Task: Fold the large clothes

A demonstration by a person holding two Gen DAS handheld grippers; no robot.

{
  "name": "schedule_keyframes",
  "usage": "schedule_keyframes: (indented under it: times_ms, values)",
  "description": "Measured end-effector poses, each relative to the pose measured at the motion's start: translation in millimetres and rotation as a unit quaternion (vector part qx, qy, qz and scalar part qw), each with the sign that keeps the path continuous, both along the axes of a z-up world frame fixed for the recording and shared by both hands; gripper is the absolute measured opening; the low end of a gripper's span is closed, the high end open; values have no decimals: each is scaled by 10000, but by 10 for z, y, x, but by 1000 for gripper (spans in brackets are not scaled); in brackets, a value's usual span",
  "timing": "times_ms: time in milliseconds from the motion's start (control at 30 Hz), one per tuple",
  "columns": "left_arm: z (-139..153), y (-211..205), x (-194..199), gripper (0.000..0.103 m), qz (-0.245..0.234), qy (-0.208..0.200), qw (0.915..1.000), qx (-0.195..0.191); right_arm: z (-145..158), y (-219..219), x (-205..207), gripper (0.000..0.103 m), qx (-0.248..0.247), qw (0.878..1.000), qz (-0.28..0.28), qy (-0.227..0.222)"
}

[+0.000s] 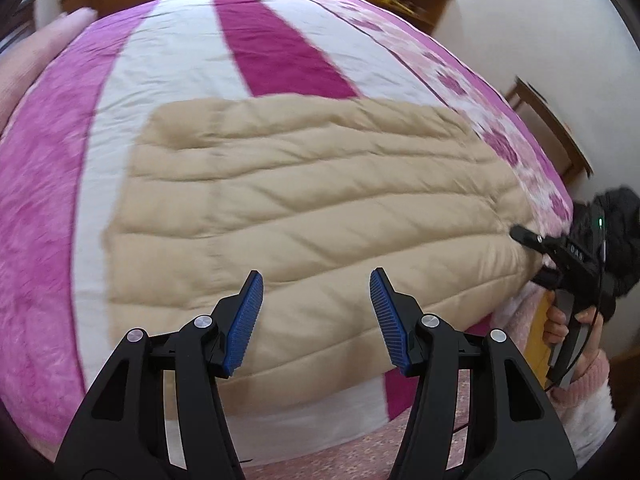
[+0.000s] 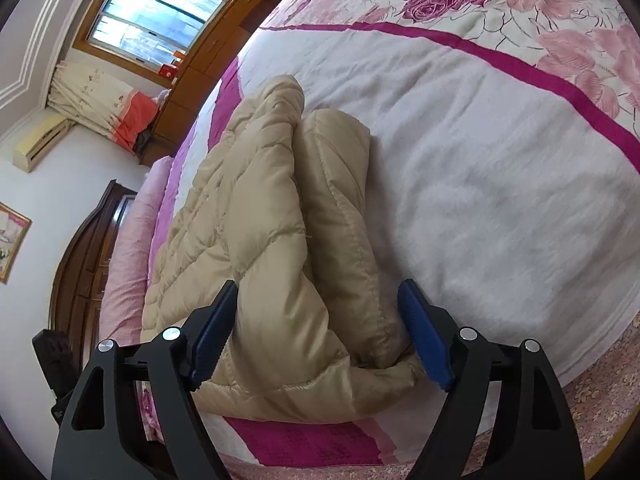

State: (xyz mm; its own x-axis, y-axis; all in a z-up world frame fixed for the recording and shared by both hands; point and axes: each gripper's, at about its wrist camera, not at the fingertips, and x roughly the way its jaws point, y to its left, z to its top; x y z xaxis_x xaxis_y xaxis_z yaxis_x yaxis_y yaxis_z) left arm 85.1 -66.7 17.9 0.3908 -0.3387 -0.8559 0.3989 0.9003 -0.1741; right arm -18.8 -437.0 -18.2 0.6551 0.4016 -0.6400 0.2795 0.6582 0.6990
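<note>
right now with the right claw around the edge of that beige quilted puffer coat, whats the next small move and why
Probably close the right claw on the beige quilted puffer coat. Its blue pads straddle the bunched corner but stand apart, so nothing is gripped yet. The left claw hovers open above the near edge on the pink and white bedspread, free to follow.

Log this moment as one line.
task: fold jacket | left hand-held gripper: open, above jacket | right hand-held gripper: open, straddling folded edge | bed: jacket lies flat

faint letters "DAS" on right tool [image 1: 520,236] body
</note>
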Motion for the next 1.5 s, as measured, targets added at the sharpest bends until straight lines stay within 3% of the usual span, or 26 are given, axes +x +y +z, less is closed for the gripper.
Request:
schedule_keyframes:
  times_ms: [133,200,500,567,633,733,967,1267,1500]
  values:
    - [-106,-330,-9,56,-416,41,9989,194,-57,-46,53,80,168,9998,46,21]
    - [-213,-471,11,61,-683,158,9971,288,-80,-44,75,81,254,9996,137,-7]
    - [-540,-618,67,63,-914,298,9927,724,-101,-101,100,78,699,9971,250,-168]
    - [-572,-622,85,63,-925,336,9923,748,-49,-86,98,72,712,9969,265,-219]
    - [-603,-612,101,63,-936,369,9923,728,32,-64,79,54,607,9972,298,-322]
    - [-632,-644,110,64,-994,356,9915,759,202,2,49,38,529,9961,408,-569]
    - [-684,-668,85,64,-1146,202,9897,828,709,399,88,33,185,9911,905,-959]
    - [-357,-265,3,59,-906,61,9952,375,1156,945,262,32,-767,9824,1372,-1009]
    - [49,468,43,59,-139,-591,9956,716,1283,1158,357,32,-1061,9763,1620,-968]
